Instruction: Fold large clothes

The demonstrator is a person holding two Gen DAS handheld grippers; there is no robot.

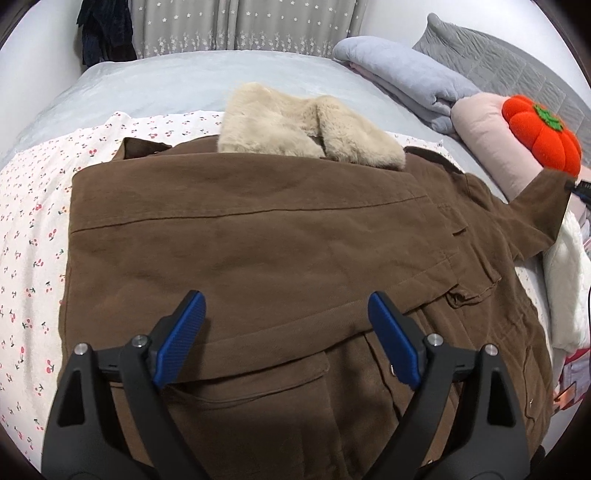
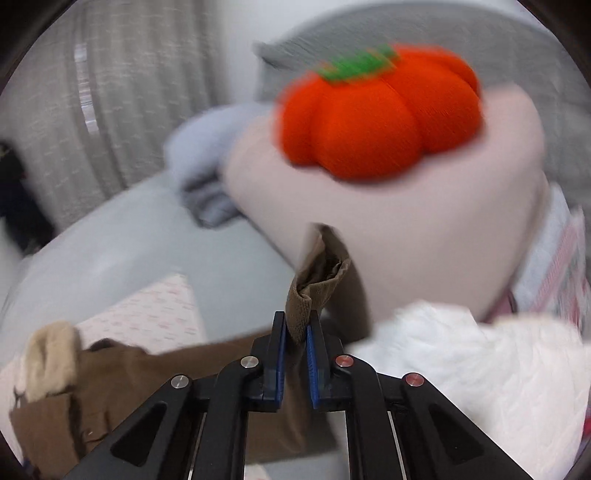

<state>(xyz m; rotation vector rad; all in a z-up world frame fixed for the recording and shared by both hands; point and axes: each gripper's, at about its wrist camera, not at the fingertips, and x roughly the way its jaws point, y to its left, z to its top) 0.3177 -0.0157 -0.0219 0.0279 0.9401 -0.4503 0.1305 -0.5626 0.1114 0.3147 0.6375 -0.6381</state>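
A brown jacket (image 1: pixel 258 236) with a cream fur collar (image 1: pixel 295 129) lies on a cherry-print sheet (image 1: pixel 29 221) on the bed. One sleeve is folded across its body. My left gripper (image 1: pixel 286 306) hovers open over the jacket's lower part with nothing between its blue pads. The other sleeve (image 1: pixel 543 206) stretches up to the right, where my right gripper (image 1: pixel 578 186) pinches its cuff. In the right wrist view my right gripper (image 2: pixel 295 325) is shut on that brown cuff (image 2: pixel 317 273), which sticks up between the pads.
An orange pumpkin cushion (image 1: pixel 539 136) rests on a pink pillow (image 1: pixel 480 129) at the right, with folded grey blankets (image 1: pixel 402 70) behind. A white quilted blanket (image 2: pixel 461 369) lies near the right edge. Curtains (image 1: pixel 229 26) hang beyond the grey bed (image 1: pixel 166 81).
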